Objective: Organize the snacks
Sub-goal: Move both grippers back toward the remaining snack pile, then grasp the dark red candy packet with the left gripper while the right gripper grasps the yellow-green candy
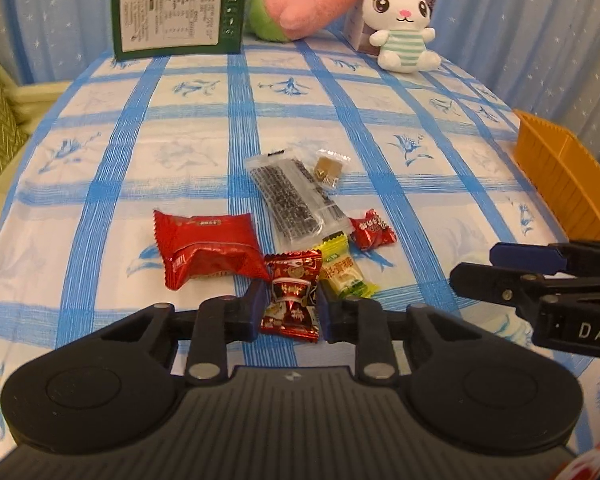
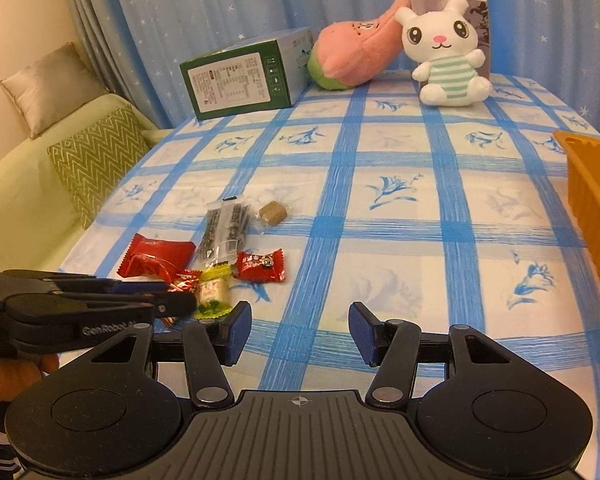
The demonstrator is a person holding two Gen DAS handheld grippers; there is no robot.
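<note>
A small pile of wrapped snacks lies on a tabletop (image 1: 300, 120) covered in a blue-and-white checked cloth. The left gripper (image 1: 291, 308) sits at the near edge of the pile, its jaws drawn narrow around a dark red foil candy (image 1: 292, 300). The blue pads stand against the wrapper's two sides, so it looks gripped. The candy's long axis runs straight away from the gripper, in line with the fingers.

Just beyond it lie a yellow-green candy (image 1: 346, 274), a large red snack packet (image 1: 204, 248), a clear packet of dark sesame bars (image 1: 296, 200), a small red candy (image 1: 372, 228) and a clear-wrapped brown cube (image 1: 327, 168).

The right gripper (image 2: 300, 332) hovers to the right of the pile, jaws half open and empty, with only cloth between them. An orange bin (image 2: 592, 184), the likely destination, stands at the tabletop's right edge. It is nearer the right gripper, well apart from the left gripper and its candy, so the candy has to travel rightward across the cloth.
</note>
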